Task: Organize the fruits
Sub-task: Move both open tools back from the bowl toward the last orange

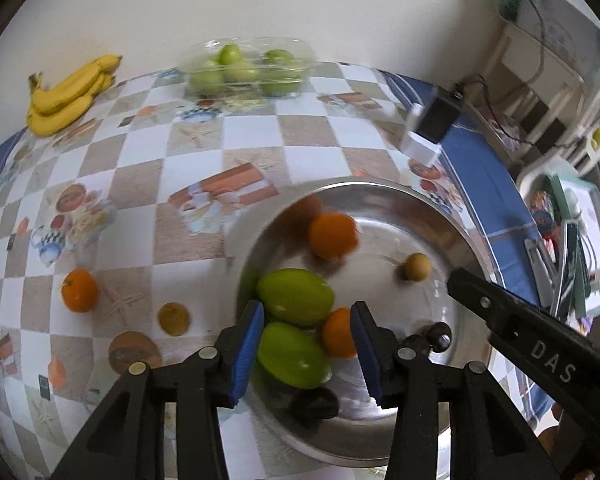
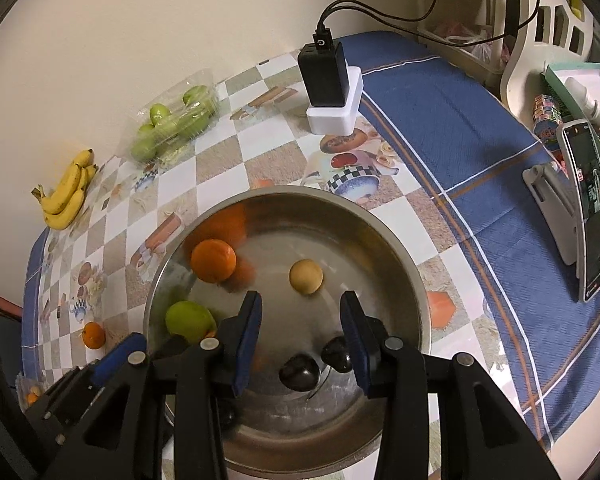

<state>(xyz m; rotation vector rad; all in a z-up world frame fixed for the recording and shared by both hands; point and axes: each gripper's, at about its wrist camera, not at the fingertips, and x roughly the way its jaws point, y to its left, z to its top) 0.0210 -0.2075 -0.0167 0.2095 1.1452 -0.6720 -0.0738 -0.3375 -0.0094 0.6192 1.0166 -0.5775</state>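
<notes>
A steel bowl (image 1: 440, 216) (image 2: 404, 256) holds an orange (image 1: 333, 235) (image 2: 213, 260), two green fruits (image 1: 295, 297) (image 1: 292, 354), a second orange (image 1: 338, 338), a small tan fruit (image 1: 417, 267) (image 2: 306, 277) and dark fruits (image 2: 300, 372). My left gripper (image 1: 307, 354) is open over the bowl, its pads on either side of the near green fruit, which lies in the bowl. My right gripper (image 2: 300, 344) is open and empty above the bowl's middle. It also shows in the left wrist view (image 1: 512, 320).
On the checked tablecloth lie an orange (image 1: 79, 290) (image 2: 93, 335), a small yellow fruit (image 1: 173, 318), a brown fruit (image 1: 134, 354), bananas (image 1: 66, 96) (image 2: 68, 196) and a clear box of green fruits (image 1: 246, 68) (image 2: 172, 124). A charger on a white base (image 2: 332, 92) and a phone on a stand (image 2: 588, 208) are at the right.
</notes>
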